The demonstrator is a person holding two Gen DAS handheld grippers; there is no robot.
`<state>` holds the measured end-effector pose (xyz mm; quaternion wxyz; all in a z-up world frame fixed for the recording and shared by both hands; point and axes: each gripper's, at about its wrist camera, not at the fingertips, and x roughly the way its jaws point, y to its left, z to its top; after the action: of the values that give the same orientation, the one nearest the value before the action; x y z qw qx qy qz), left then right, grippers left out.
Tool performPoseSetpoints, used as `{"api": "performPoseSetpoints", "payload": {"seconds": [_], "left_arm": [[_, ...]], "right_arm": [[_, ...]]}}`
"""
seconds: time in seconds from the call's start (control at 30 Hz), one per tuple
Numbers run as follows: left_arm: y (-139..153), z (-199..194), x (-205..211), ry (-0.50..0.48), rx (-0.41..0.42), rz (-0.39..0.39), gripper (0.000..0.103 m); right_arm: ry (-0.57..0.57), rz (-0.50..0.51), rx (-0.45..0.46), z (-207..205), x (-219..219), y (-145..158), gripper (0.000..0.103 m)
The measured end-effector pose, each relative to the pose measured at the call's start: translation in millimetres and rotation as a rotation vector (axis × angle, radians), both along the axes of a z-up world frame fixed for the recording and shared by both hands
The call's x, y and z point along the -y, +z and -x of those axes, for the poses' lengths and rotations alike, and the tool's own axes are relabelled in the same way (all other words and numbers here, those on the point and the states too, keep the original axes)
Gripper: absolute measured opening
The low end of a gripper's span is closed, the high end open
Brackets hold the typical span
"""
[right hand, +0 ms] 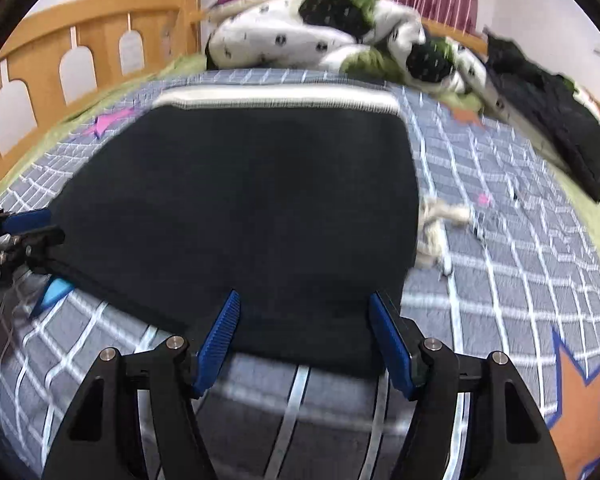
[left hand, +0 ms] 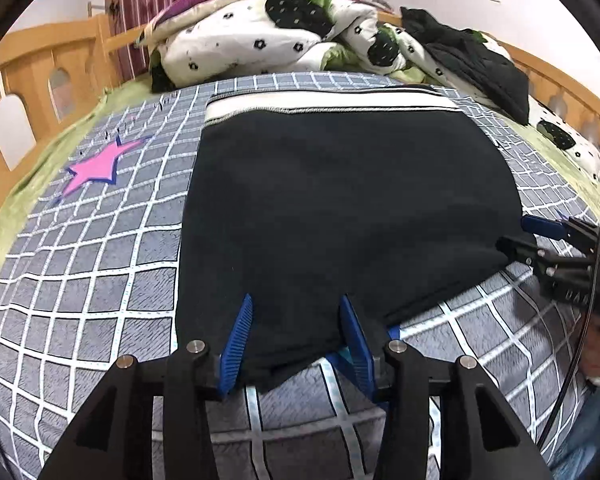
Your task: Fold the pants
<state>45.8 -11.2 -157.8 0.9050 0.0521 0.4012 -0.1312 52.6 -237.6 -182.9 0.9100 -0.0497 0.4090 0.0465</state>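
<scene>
Checked bedspread [left hand: 100, 264] at frame centre carries folded pants [left hand: 340, 200]; we see left gripper [left hand: 296, 312] and right gripper [right hand: 304, 312] both parted, astride the near hem.

Right wrist view motion-blurred, pale cord [right hand: 440, 228] beside pants [right hand: 240, 200] indistinct, quilt [right hand: 300, 40] smeared

Both grippers are pointing downward side by side: the left gripper [left hand: 296, 320] and right gripper [right hand: 304, 320] are holding their jaws apart.
</scene>
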Motion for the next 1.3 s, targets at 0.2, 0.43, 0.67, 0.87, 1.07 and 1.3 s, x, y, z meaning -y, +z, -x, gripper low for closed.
{"api": "performPoseSetpoints", "payload": {"seconds": [0.2, 0.43, 0.67, 0.87, 1.07, 1.3], "left_arm": [[30.0, -25.5, -29.2, 0.060, -0.034, 0.168, 0.047], [56.8, -126.5, -20.6, 0.083, 0.019, 0.128, 0.051], [37.9, -208.1, 29.4, 0.026, 0.015, 0.055, 0.056], [13.6, -213.4, 31.9, 0.028, -0.014, 0.038, 0.057], [11.0, -206.8, 31.3, 0.035, -0.020, -0.008, 0.063], [8.5, -188.3, 11.8, 0.026, -0.083, -0.007, 0.066]], "right_arm": [[-0.007, -0.077, 0.053, 4.7, 11.5, 36.1, 0.065], [-0.029, -0.086, 0.145, -71.1, 8.9, 84.2, 0.065], [-0.029, -0.087, 0.102, -169.3, 5.5, 66.6, 0.066], [-0.009, 0.063, 0.051, -190.9, -1.9, 30.7, 0.068], [-0.005, 0.039, 0.060, -187.1, 3.1, 29.8, 0.069], [0.002, 0.044, 0.055, -181.1, 5.8, 31.9, 0.069]]}}
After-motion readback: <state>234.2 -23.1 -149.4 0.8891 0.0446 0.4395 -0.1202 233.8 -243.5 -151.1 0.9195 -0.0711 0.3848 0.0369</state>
